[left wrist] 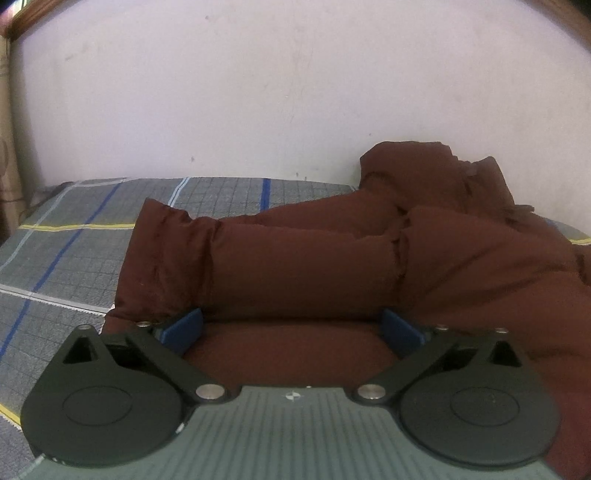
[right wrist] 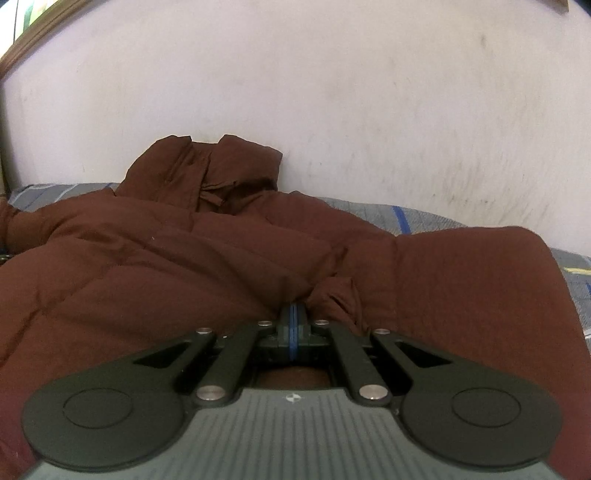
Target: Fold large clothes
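Partly hidden, the brown puffer jacket (left wrist: 332,266) runs off the right and bottom edges of the left wrist view, so its hem cannot be seen there; in the right wrist view it (right wrist: 166,280) fills the frame from edge to edge, with both sides cut off. Its collar or hood is bunched against the wall, too crumpled to say which. One padded sleeve (left wrist: 229,266) lies across the body, its cuff end towards the left.

The left gripper (left wrist: 291,326) stands wide, its blue pads (left wrist: 183,328) well apart with the quilted fabric bulging up between them; the pads touch it at their tips but do not pinch it. The right gripper (right wrist: 292,314) is closed tight, blue pads pressed together at a gathered fold (right wrist: 340,299) of the jacket; whether any cloth is caught between them cannot be told.

The jacket lies on a bed with a grey checked sheet (left wrist: 66,258) crossed by blue, white and yellow stripes. Behind it is a pale, scuffed wall (left wrist: 258,92), with a strip of wooden frame (left wrist: 40,14) in the top left corner.
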The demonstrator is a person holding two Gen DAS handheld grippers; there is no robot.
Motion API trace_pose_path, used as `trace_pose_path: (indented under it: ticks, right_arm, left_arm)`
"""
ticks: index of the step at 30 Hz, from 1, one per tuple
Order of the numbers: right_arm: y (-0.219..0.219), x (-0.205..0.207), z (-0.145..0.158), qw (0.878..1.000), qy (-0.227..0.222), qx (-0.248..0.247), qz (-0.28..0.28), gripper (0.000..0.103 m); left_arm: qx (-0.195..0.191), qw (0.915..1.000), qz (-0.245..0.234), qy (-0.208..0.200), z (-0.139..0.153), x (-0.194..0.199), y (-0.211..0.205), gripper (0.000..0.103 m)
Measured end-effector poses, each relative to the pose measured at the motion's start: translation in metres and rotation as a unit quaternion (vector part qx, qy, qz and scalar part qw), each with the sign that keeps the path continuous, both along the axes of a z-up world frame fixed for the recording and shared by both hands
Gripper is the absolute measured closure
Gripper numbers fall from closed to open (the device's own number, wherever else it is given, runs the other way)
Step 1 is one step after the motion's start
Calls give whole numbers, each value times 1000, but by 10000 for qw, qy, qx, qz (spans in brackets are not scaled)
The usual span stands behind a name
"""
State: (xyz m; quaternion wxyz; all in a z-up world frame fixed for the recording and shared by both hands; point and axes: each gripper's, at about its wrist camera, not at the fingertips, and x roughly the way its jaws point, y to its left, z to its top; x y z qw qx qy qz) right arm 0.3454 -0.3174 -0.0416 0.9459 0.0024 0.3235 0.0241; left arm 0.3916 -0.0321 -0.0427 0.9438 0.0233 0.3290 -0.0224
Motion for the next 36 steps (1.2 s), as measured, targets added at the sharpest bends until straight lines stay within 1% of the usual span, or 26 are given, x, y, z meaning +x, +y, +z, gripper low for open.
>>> trace_pose_path:
  ticks: [3,6,9,14,18,19,21,22,23,24,25,27,28,30,31,33,36]
  right_arm:
    - [-1,0,0,10000,-15,37,-14,103]
    - [3,-1,0,9999,-40,-113,-31,103]
    - [2,1,0,9999,-38,-100,-43,103]
    - [11,-3,0,9988,-162,-462,-71,103]
    - [6,-9,3,9986,-362,-337,-163,103]
    - [6,-10,4,9987,-377,-318,-160,103]
    - [2,-11,7,9990,-390,-189,-111,102]
    - [-2,-16,12,9991,-406,-99,-118,101]
    - [-4,-24,18,9989,-451,-47,-152,98]
    - [-8,-38,27,9982,-553,49,-207,89]
    - [-12,-54,36,9973,-674,181,-213,79]
    - [-21,-97,53,9941,-961,504,-71,17]
    - [-24,-121,60,9917,-1140,600,-8,9]
    - [-26,-172,70,9876,-1452,591,73,7]
    - [-26,-196,73,9879,-1462,504,132,7]
    - [-26,-237,75,9895,-1378,346,249,7]
    - [-27,-292,72,9913,-1315,40,48,5]
  left_arm:
    - [2,10000,12,-8,0,-1,0,0]
    - [-10,10000,12,2,1,-1,1,0]
    - [-18,10000,4,-8,0,0,1,0]
    - [39,10000,38,-78,1,-4,1,0]
    - [125,9997,93,-167,4,-6,-1,0]
    - [159,9995,107,-242,6,-9,-2,0]
    - [151,9992,80,-351,12,-15,1,0]
    - [130,9993,22,-351,17,-19,3,2]
    - [69,9994,-42,-345,24,-26,6,3]
    - [11,9993,-72,-367,30,-34,9,6]
    - [-20,9991,-86,-423,37,-44,12,6]
    - [21,9984,-134,-541,50,-66,18,3]
    - [95,9984,-132,-540,56,-77,20,3]
    - [200,9982,-112,-554,65,-99,24,2]
    - [241,9980,-108,-568,69,-111,26,0]
    - [373,9978,-66,-537,73,-134,31,0]
    - [449,9975,11,-537,76,-166,41,0]
